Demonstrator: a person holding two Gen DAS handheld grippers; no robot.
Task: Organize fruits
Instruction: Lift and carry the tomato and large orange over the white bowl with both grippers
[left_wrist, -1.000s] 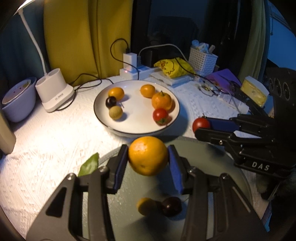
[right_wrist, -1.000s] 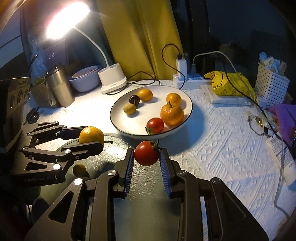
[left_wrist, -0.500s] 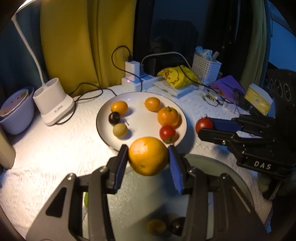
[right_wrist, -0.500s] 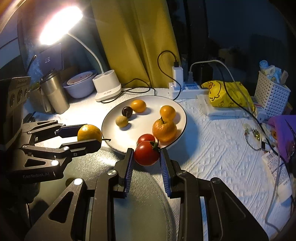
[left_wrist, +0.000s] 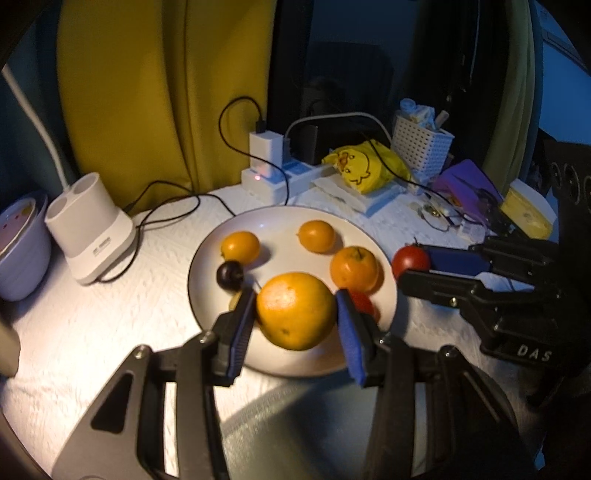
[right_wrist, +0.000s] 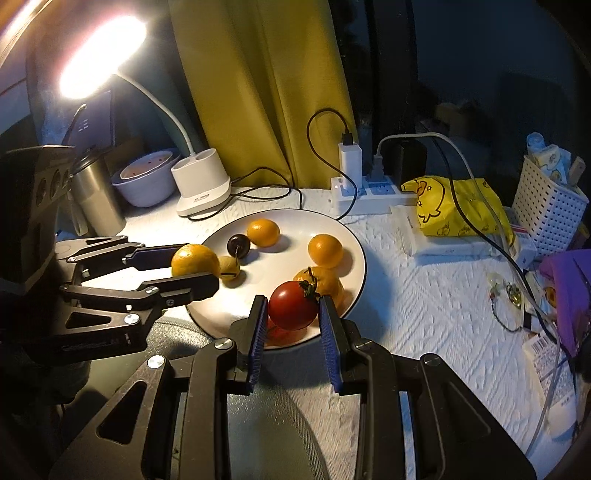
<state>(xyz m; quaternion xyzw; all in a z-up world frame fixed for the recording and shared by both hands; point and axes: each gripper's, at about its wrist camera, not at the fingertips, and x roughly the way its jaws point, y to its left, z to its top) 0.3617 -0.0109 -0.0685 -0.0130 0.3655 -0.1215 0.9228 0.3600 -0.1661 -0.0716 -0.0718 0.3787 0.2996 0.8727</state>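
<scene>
My left gripper (left_wrist: 295, 314) is shut on a large orange (left_wrist: 295, 311) and holds it over the near edge of the white plate (left_wrist: 210, 266). My right gripper (right_wrist: 293, 314) is shut on a red tomato (right_wrist: 293, 310), above the plate's (right_wrist: 354, 254) near rim. The plate holds several small oranges, a dark plum (left_wrist: 229, 274), a small brown fruit (right_wrist: 229, 268) and a second tomato, partly hidden behind the fingers. Each gripper shows in the other's view: the left (right_wrist: 195, 267) with the orange, the right (left_wrist: 413, 264) with the tomato.
A grey round tray (left_wrist: 332, 424) lies just below both grippers. A lamp base (left_wrist: 90, 232), a lilac bowl (left_wrist: 18, 243), a steel cup (right_wrist: 98, 199), a power strip with cables (right_wrist: 369, 192), a yellow bag (right_wrist: 450, 206) and a white basket (right_wrist: 546, 206) ring the plate.
Both grippers moved forward from over the grey tray to the plate, each still holding its fruit. The small fruits on the tray have dropped out of view.
</scene>
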